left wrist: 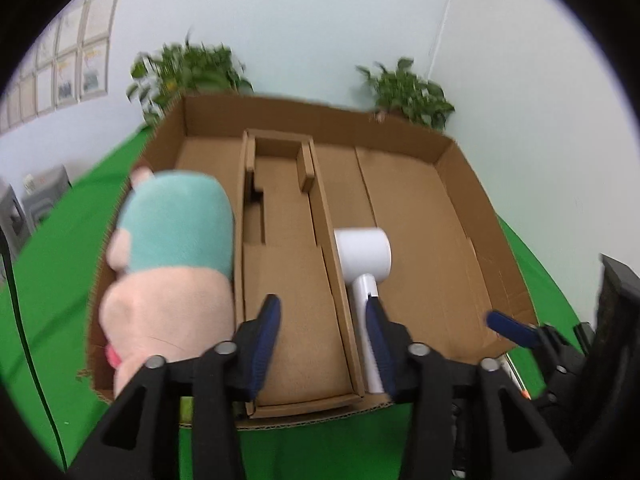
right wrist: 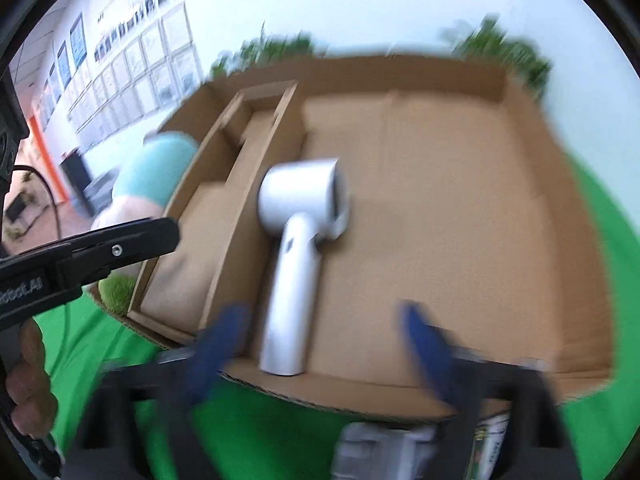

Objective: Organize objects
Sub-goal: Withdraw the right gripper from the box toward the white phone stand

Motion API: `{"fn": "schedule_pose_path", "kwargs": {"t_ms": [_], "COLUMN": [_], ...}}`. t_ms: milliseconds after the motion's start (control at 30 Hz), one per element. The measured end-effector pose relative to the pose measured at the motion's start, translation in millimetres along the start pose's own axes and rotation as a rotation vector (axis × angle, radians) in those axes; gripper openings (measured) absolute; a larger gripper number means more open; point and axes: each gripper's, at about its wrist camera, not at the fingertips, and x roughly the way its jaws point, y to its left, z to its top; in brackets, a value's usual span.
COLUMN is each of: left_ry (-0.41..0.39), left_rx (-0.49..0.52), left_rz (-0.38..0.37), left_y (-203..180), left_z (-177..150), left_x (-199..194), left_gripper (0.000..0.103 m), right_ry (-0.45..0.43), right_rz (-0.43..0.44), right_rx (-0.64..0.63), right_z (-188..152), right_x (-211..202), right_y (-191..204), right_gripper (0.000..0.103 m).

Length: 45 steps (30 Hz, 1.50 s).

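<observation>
Green surface [left wrist: 80, 240] underneath. Pale walls [left wrist: 300, 20] ahead; two potted plants [left wrist: 188, 68] [left wrist: 408, 92] against them. Framed pictures [right wrist: 132, 64] in rows, far left. Grey cabinet [left wrist: 44, 188] left.

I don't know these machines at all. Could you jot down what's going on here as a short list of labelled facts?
Setting: green surface, potted plants behind
Container: open cardboard box with a narrow inner divider tray
Left section: plush toy, teal and pink
Right section: white hair dryer, lying flat, handle toward the camera
Left tool: open, empty, over the box's near edge
Right tool: open, empty, blurred by motion
</observation>
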Motion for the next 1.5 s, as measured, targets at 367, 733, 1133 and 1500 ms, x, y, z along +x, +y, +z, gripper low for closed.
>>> {"fn": "schedule_pose_path", "kwargs": {"t_ms": [367,733,1133,1500], "left_ry": [-0.209,-0.118,-0.157,-0.093], "left_rx": [0.119,0.121,0.073,0.071], "left_rz": [0.009,0.114,0.142,0.101], "left_y": [-49.9,-52.1,-39.6,-31.0], "left_z": [-25.1,-49.3,-58.7,-71.2], "left_x": [-65.2,-60.0,-79.3,-71.8], "left_gripper": [0.081,0.017,0.102,0.102], "right_ry": [-0.089,-0.162,-0.142,-0.085], "right_rz": [-0.156,-0.138,-0.067,0.155], "right_rx": [-0.094,-0.070,-0.064,-0.117], "right_z": [-52.3,-85.1,-84.8,-101.6], "right_x": [-82.4,-128.0,-125.2,-128.3], "right_y": [-12.8,-18.3,-18.8,3.1], "right_gripper": [0.103,0.087,0.103,0.103]}}
